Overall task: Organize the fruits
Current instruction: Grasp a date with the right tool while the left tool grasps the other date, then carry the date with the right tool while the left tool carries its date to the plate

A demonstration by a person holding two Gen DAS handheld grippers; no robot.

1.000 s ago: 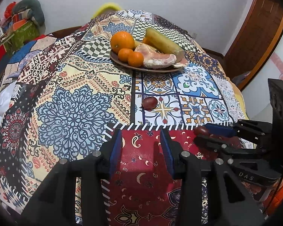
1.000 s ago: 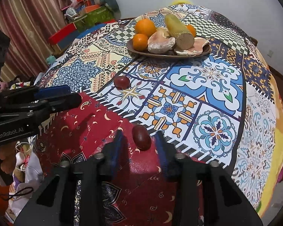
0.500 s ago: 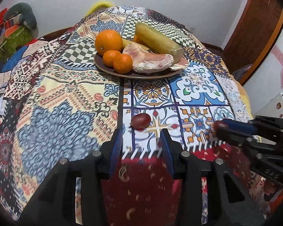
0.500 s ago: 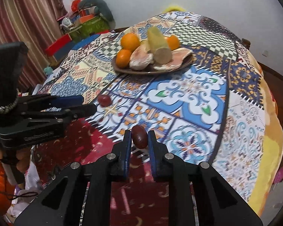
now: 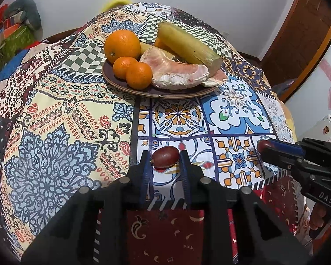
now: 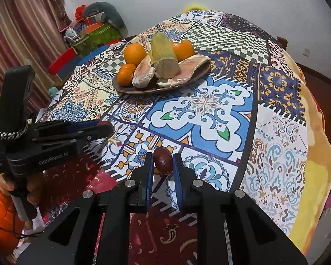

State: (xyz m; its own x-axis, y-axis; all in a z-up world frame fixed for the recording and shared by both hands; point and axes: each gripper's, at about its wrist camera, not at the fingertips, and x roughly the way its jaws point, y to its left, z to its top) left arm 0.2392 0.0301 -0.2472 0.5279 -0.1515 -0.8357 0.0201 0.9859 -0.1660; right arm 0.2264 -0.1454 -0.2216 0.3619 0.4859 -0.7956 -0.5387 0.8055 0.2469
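A dark plate (image 5: 121,84) at the table's far middle holds oranges (image 5: 122,44), pomelo pieces (image 5: 176,72) and a pale yellow-green stalk (image 5: 187,44); the plate also shows in the right wrist view (image 6: 125,88). My left gripper (image 5: 164,158) has its fingers around a dark red fruit (image 5: 164,156) that casts a shadow on the cloth. My right gripper (image 6: 163,160) is shut on a second dark red fruit (image 6: 163,160) and holds it above the cloth. Each gripper shows in the other's view.
A patchwork cloth (image 5: 55,121) covers the round table. Boxes and clutter (image 6: 92,28) stand at the back left by a curtain. A wooden door (image 5: 298,33) is at the right. The table edge (image 6: 315,154) drops off to the right.
My left gripper moved forward to the red fruit on the cloth and closed its fingers around it. My right gripper closed on the other red fruit and lifted it forward.
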